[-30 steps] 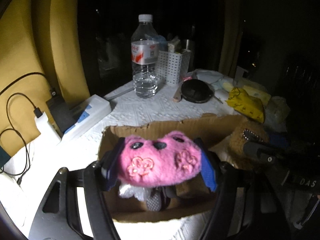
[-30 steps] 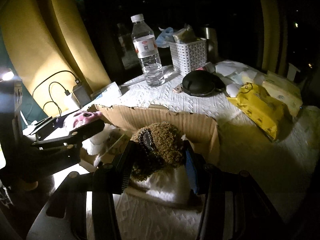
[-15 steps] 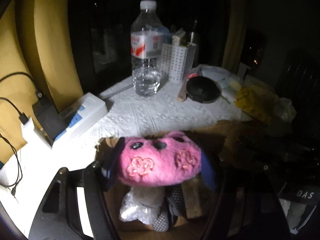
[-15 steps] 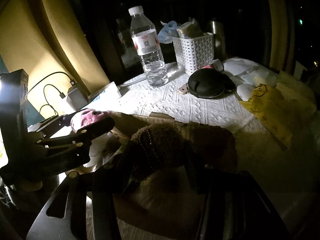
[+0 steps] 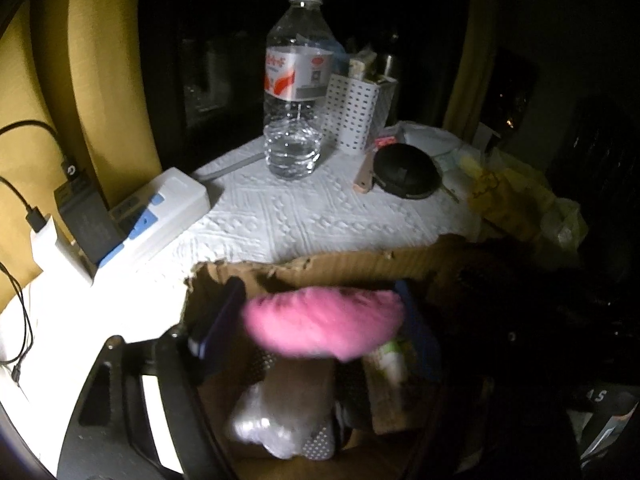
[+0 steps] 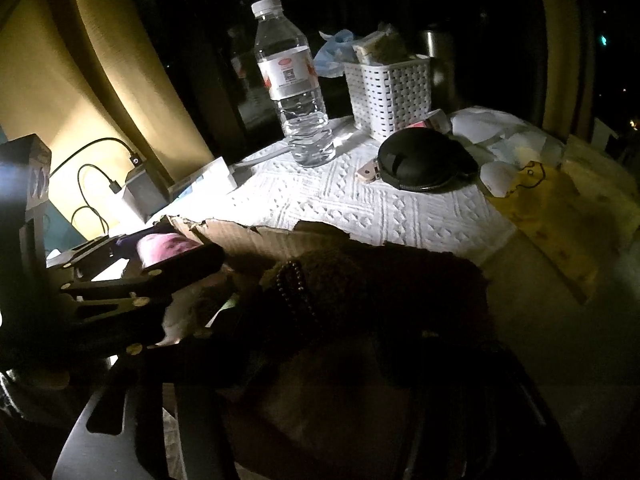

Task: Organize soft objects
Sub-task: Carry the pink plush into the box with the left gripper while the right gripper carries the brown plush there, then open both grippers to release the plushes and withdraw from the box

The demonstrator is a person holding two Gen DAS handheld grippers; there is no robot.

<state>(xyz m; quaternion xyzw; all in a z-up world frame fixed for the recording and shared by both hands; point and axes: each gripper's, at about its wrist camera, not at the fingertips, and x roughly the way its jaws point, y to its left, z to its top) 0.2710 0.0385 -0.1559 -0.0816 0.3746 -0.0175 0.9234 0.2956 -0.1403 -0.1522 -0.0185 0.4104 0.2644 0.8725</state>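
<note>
A pink plush toy (image 5: 324, 326) sits between the blue pads of my left gripper (image 5: 320, 320), which is shut on it over the open cardboard box (image 5: 340, 266). Its face is tipped down and blurred. It also shows in the right wrist view (image 6: 168, 246). My right gripper (image 6: 320, 300) is shut on a brown knitted plush (image 6: 332, 276) with a bead chain, low over the same box (image 6: 240, 234); this part is very dark. Inside the box lie a clear plastic wrap (image 5: 264, 428) and other small items.
On the white cloth stand a water bottle (image 5: 294, 92), a white perforated basket (image 5: 352, 114), a black round case (image 5: 406, 172) and yellow packets (image 5: 508, 196). A white power strip with chargers (image 5: 132, 220) lies at the left. Yellow curtains hang behind.
Both grippers have moved forward and down over the box with their toys. The pink plush has tipped face down. The brown plush has sunk into shadow.
</note>
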